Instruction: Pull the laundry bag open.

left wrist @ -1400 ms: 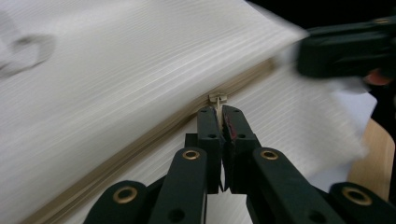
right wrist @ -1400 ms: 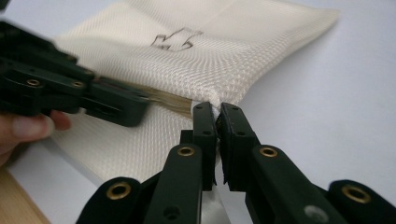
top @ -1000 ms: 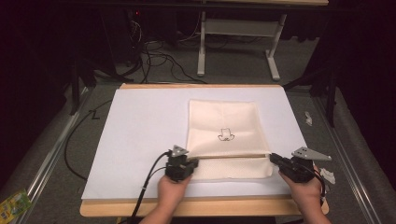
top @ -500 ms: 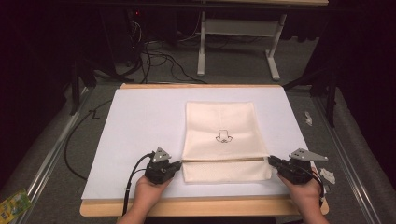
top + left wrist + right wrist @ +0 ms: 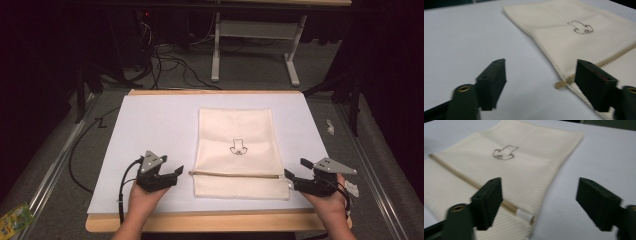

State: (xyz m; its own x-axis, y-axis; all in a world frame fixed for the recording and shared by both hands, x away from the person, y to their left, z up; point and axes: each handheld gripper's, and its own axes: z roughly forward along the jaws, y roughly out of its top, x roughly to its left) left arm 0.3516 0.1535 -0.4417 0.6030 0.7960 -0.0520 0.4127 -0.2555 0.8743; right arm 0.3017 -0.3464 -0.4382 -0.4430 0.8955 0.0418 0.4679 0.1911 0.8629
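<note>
A cream cloth (image 5: 236, 135) with a small dark drawing (image 5: 237, 148) lies flat in the middle of the white sheet (image 5: 150, 130). A thin tan rod (image 5: 235, 174) lies across its near part, from edge to edge. My left gripper (image 5: 179, 172) stands open just left of the rod's left end (image 5: 560, 84), with nothing between its jaws (image 5: 541, 82). At the cloth's right edge my right gripper (image 5: 287, 177) is open too. In the right gripper view the rod's white-tipped end (image 5: 524, 215) lies between the jaws of that gripper (image 5: 539, 202), untouched. The cloth (image 5: 524, 165) stretches away beyond.
The white sheet covers a wooden table whose front edge (image 5: 215, 222) runs just under both hands. Cables (image 5: 170, 65) and a grey metal stand (image 5: 255, 45) sit on the floor behind. A green packet (image 5: 12, 220) lies on the floor at the lower left.
My left gripper has drawn back to the left, away from the rod's end and the cloth's edge. The right gripper has hardly moved. The cloth lies as before.
</note>
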